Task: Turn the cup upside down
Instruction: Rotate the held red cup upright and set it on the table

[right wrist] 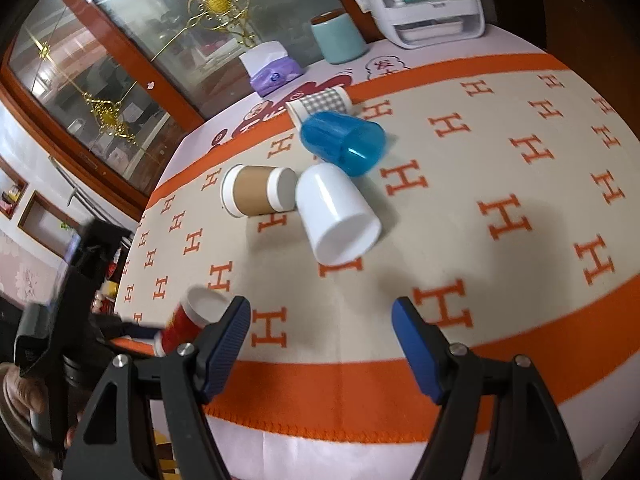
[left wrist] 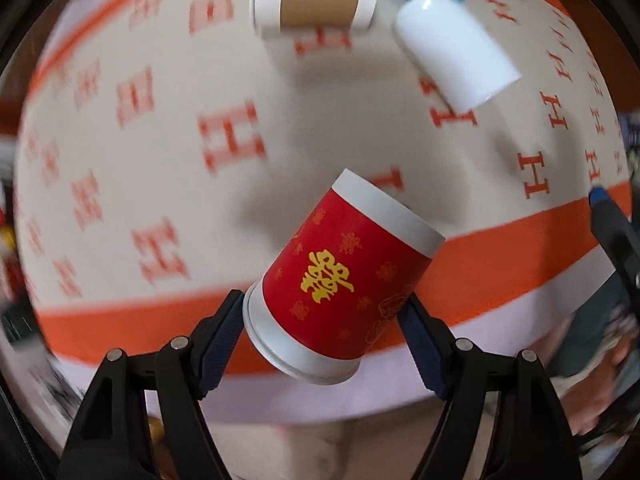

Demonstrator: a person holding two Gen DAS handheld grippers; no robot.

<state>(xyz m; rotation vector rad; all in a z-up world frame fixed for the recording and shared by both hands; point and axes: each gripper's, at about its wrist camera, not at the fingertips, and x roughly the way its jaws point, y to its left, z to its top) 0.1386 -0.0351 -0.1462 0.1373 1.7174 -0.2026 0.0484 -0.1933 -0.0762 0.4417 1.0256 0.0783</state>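
My left gripper [left wrist: 322,322] is shut on a red paper cup [left wrist: 340,276] with a gold character and white bands. It holds the cup tilted above the cloth near the table's front edge. The same cup [right wrist: 192,316] shows blurred at the lower left of the right wrist view, held by the left gripper's tool. My right gripper [right wrist: 322,320] is open and empty over the cloth near the front orange border.
A brown-sleeved cup [right wrist: 256,192], a white cup [right wrist: 336,216], a blue plastic cup [right wrist: 344,140] and a checked cup [right wrist: 320,104] lie on their sides mid-table on the H-patterned cloth [right wrist: 500,160]. A teal container [right wrist: 338,38], tissue pack [right wrist: 272,68] and white appliance [right wrist: 428,4] stand at the back.
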